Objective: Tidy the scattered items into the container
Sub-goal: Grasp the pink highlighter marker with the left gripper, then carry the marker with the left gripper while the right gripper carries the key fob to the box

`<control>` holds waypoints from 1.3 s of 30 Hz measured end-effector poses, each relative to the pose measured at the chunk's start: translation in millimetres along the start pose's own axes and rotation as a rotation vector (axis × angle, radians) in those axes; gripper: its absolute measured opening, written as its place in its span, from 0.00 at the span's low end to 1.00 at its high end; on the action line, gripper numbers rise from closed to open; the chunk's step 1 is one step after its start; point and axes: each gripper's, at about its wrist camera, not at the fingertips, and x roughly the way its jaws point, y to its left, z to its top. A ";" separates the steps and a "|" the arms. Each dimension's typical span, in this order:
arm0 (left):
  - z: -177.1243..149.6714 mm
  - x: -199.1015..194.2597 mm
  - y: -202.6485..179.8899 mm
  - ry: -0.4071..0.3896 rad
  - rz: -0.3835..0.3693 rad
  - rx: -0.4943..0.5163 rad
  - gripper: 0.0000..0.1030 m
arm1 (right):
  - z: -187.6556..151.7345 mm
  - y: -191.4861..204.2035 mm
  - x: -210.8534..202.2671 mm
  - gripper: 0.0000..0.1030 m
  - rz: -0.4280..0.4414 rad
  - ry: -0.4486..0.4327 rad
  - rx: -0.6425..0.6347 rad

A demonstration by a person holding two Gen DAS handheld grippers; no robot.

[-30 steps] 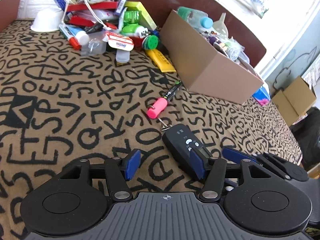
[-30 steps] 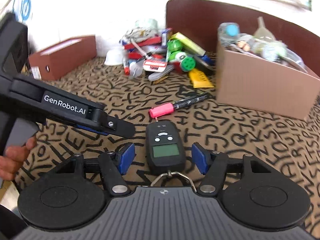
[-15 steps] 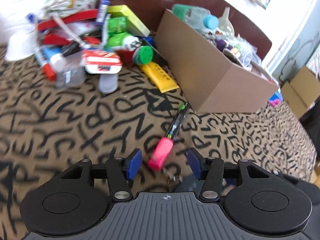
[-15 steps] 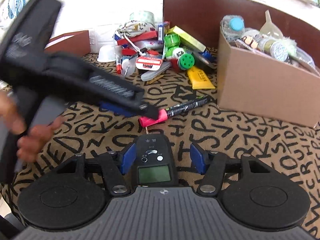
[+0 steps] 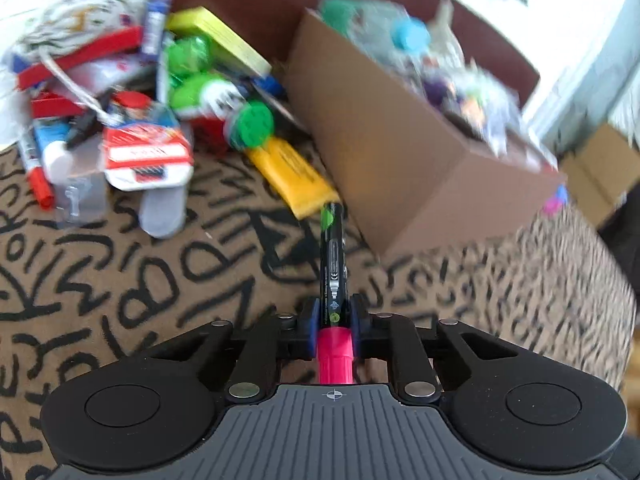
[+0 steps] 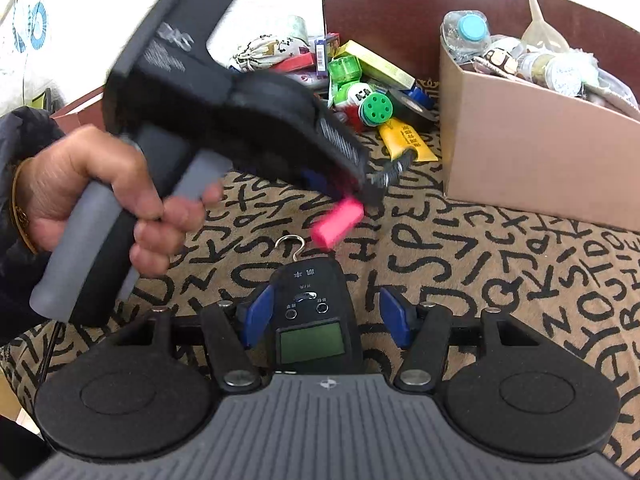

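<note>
Left wrist view: left gripper (image 5: 333,316) clamps marker (image 5: 333,264) near its pink cap.
Right gripper (image 6: 323,316) spread wide around scale (image 6: 314,320); lift marker level, clear the cardboard box (image 5: 404,152) wall ahead-right before releasing.

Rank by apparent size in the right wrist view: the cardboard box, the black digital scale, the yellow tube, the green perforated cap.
1. cardboard box
2. black digital scale, though it lies nearest the camera, so it looks enlarged
3. yellow tube, partly hidden
4. green perforated cap

The tube and cap look close in size.

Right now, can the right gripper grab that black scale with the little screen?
Probably yes: the right gripper is open with its blue pads on either side of the black hanging scale, and nothing lies between them.
</note>
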 end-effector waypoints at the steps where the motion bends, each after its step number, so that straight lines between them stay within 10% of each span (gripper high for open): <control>1: 1.9 -4.9 2.5 -0.016 0.005 -0.012 0.11 | -0.3 0.3 -0.5 0.62 0.001 0.001 0.001; 16: -66.0 -81.3 49.4 0.081 0.142 -0.060 0.12 | -8.4 9.9 0.2 0.56 -0.004 0.092 -0.065; 25: -67.5 -70.8 34.2 0.059 0.163 -0.016 0.46 | 3.5 17.2 13.2 0.55 -0.008 0.150 -0.163; 28: -68.5 -66.9 29.8 0.058 0.177 0.020 0.43 | 5.4 13.6 17.7 0.55 0.011 0.157 -0.149; 30: -68.0 -64.2 28.3 0.066 0.184 0.040 0.19 | 7.2 11.4 20.3 0.55 0.024 0.159 -0.136; 36: -71.1 -59.1 19.5 0.045 0.190 0.094 0.33 | 9.7 9.2 21.0 0.53 0.040 0.148 -0.118; 39: -69.6 -61.9 18.0 0.061 0.147 0.068 0.12 | 8.7 5.1 13.1 0.53 0.053 0.134 -0.070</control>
